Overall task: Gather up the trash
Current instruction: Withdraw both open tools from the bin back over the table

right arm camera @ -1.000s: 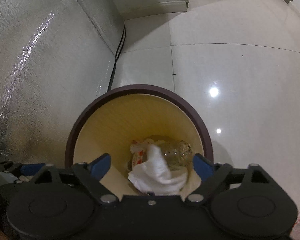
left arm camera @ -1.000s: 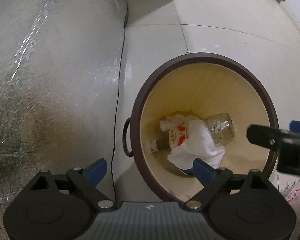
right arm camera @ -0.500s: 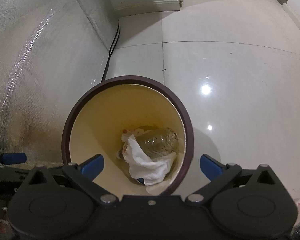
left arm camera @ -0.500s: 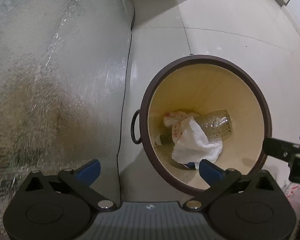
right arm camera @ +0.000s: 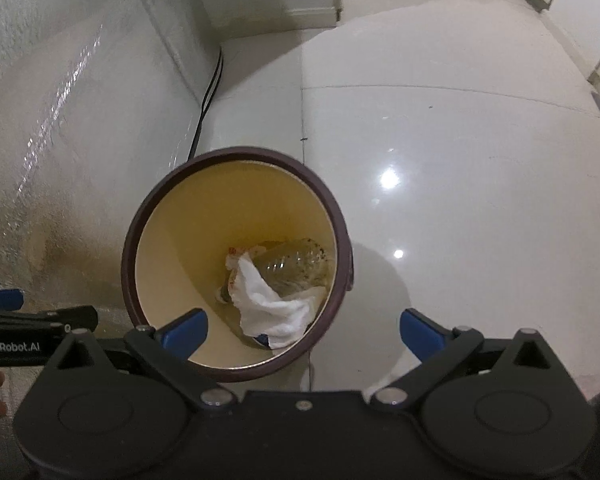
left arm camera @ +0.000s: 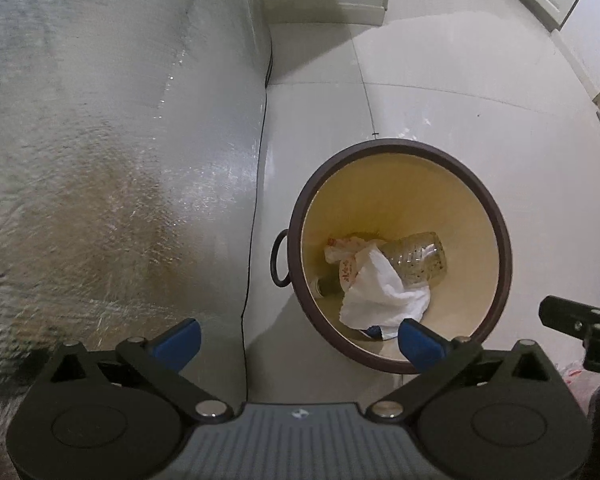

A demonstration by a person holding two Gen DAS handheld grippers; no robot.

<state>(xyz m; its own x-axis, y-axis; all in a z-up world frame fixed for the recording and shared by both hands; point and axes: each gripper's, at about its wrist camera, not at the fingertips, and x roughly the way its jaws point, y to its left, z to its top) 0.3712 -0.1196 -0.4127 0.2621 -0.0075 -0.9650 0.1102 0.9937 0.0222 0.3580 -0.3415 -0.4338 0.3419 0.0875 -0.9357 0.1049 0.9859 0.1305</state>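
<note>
Both tongs are apart and carry nothing: your left tongs (left arm camera: 296, 336) hang above the floor just beside the bin, your right tongs (right arm camera: 304, 326) sit over the bin's near rim.

The trash is already down in the round brown-rimmed bin with the cream inner wall (left arm camera: 496, 216): a crumpled white paper towel (left arm camera: 384, 292) on top, a clear plastic bottle (left arm camera: 416, 256) lying on its side under it, and a red-and-white printed wrapper (left arm camera: 346, 250) beside the bottle.

Risks from here, as I judge them:
- The right tongs' left finger (right arm camera: 182, 330) overlaps the rim in view. Swing sideways without lifting and you may clip the rim and tip or slide the bin on the glossy white tile floor (right arm camera: 460, 140).
- The two tools are near each other. Cross paths and they collide.
- A black cable (left arm camera: 256, 184) runs along the foot of the silver foil-covered wall (left arm camera: 100, 160), just beside the bin. Drag the left tongs low there and you could snag it.
- Something pale with red print (left arm camera: 580, 372) shows at the lower right edge of the left view. It's too cut off to identify, possibly more trash. Check before you call it done.
</note>
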